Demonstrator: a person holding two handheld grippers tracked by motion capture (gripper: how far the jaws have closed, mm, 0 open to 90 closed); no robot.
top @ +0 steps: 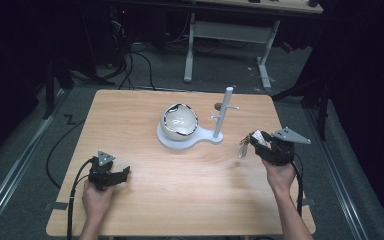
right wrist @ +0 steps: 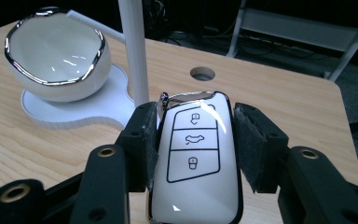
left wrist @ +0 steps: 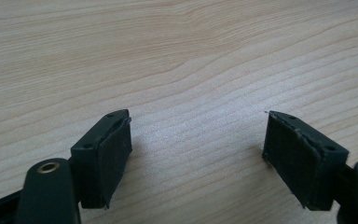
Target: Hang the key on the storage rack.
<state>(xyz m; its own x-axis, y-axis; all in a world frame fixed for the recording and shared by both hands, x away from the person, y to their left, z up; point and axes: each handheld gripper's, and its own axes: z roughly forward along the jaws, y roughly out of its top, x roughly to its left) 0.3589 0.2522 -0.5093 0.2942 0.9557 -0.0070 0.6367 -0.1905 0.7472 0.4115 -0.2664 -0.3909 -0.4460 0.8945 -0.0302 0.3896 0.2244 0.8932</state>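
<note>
My right claw [right wrist: 193, 154] is clamped on a white car key fob [right wrist: 198, 158], its pads pressing the fob's two long sides, the three button icons facing up at me and the chromed end pointing away toward the stand. In the high view the right claw [top: 257, 145] holds the fob [top: 258, 140] in the air over the right side of the table [top: 180, 200], and something pale hangs from its far end, a ring or strap, I think, though it is too blurred to be sure. So I judge the picking-up done and the carrying in hand: the fob is lifted and faces the white stand [top: 190, 137]. Next I must bring it across to either the glossy chrome-rimmed bowl [right wrist: 58, 56] or the upright post [top: 225, 112] with its short pegs, staying clear of the post on the way and not letting go until the fob is seated or hooked. My left claw [left wrist: 196, 149] rests low over bare wood, jaws wide apart with nothing between them, near the table's front left. By count: one fob, one bowl, one post on one base, two claws, one round hole [right wrist: 202, 73] in the table.
</note>
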